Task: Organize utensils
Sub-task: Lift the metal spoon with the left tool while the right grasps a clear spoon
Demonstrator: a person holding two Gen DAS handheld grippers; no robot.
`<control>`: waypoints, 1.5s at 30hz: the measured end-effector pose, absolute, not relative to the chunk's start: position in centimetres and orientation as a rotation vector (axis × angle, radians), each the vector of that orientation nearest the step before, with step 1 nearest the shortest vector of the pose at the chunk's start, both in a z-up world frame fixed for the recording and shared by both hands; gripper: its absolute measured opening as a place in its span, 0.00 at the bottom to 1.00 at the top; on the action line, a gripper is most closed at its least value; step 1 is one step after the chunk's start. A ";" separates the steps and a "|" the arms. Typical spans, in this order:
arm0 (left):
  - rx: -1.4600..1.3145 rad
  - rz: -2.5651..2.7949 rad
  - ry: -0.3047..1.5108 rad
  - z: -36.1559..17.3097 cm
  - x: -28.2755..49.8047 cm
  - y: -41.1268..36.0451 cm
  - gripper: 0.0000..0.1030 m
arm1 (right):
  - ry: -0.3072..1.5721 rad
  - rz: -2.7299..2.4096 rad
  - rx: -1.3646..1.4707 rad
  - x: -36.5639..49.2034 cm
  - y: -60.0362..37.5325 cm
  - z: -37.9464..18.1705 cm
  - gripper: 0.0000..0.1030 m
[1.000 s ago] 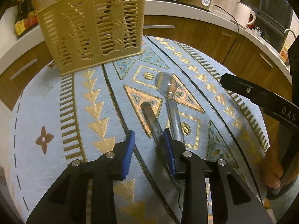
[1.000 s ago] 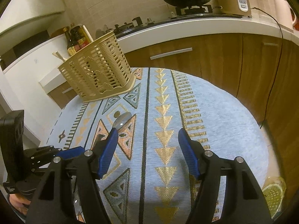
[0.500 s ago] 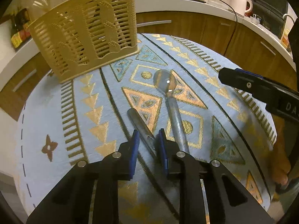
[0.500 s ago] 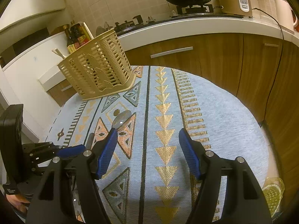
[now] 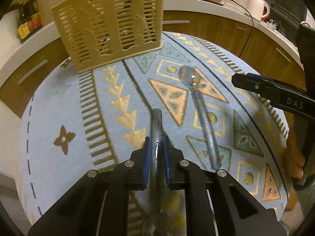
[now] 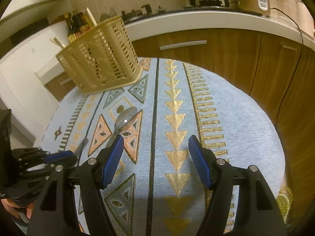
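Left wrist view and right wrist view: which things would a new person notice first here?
First, the left gripper shut on a metal spoon, handle pointing forward. A second spoon lies right of it on the patterned tablecloth. Behind stands the beige utensil basket; the right gripper is open, holding nothing.

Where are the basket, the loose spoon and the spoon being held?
Basket (image 5: pixel 110 23), left wrist view, on its slatted front wall.
Loose spoon (image 5: pixel 203 118), left wrist view, on its handle.
Held spoon (image 5: pixel 156 123), left wrist view, on the handle just ahead of the left gripper (image 5: pixel 157 153).
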State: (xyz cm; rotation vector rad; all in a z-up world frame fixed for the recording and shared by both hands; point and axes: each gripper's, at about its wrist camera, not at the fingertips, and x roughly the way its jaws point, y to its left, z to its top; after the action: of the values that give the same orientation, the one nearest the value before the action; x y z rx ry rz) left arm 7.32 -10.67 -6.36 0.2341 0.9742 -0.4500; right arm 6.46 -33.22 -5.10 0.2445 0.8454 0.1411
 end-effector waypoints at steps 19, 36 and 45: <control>0.040 -0.423 0.999 -6.3 8.1 -3.4 0.10 | 1.151 0.121 -0.052 11.5 -23.3 -4.7 0.62; -0.081 -0.563 1.074 -5.9 9.1 -2.2 0.12 | 1.292 0.120 0.271 14.8 -27.2 -5.2 0.42; 0.101 -0.521 1.115 -5.8 8.8 -4.7 0.34 | 1.269 -0.004 0.072 17.6 -23.6 -5.1 0.36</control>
State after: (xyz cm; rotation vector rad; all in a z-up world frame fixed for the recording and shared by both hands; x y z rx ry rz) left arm 8.80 -4.69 -5.77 0.1007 1.1153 -0.5208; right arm 17.63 -23.60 -5.09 0.0719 1.2689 -0.0035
